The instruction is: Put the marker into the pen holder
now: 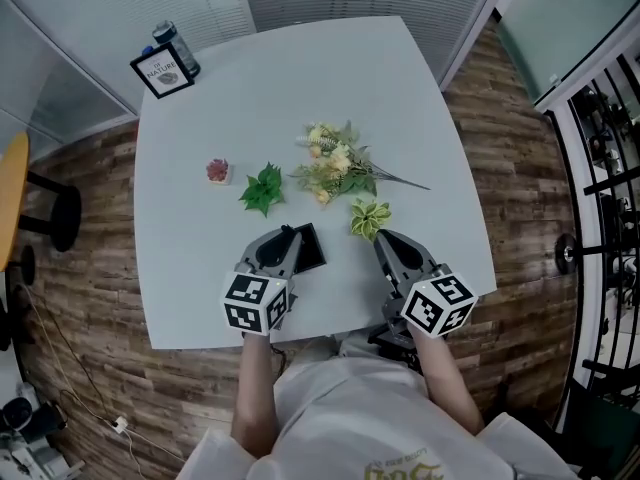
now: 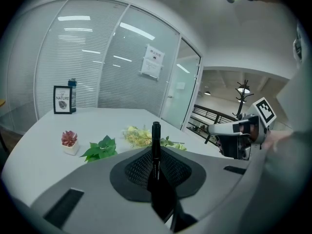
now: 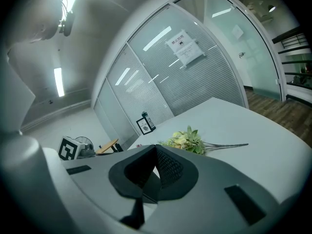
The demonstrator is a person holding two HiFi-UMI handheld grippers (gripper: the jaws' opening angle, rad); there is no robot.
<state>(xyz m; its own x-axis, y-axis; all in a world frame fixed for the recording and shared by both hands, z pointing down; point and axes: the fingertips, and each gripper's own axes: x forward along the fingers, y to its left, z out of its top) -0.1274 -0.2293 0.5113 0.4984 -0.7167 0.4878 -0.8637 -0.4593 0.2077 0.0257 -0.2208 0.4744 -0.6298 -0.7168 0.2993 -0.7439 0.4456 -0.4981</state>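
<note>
A black marker (image 2: 156,147) stands upright between the jaws of my left gripper (image 2: 155,155), which is shut on it. In the head view my left gripper (image 1: 288,236) is at the table's near edge, with its tip beside a black square pen holder (image 1: 311,249). In the left gripper view a dark shape, probably that holder (image 2: 164,203), lies right under the marker's lower end. To the right, my right gripper (image 1: 386,240) hovers over the near edge, and its jaws (image 3: 156,155) are shut on nothing.
On the pale table (image 1: 200,168) lie a flower bunch (image 1: 338,166), a green leaf sprig (image 1: 263,188), a small yellow-green plant (image 1: 369,218) and a tiny red potted plant (image 1: 218,171). A framed card (image 1: 162,72) and a can (image 1: 177,47) stand at the far left corner.
</note>
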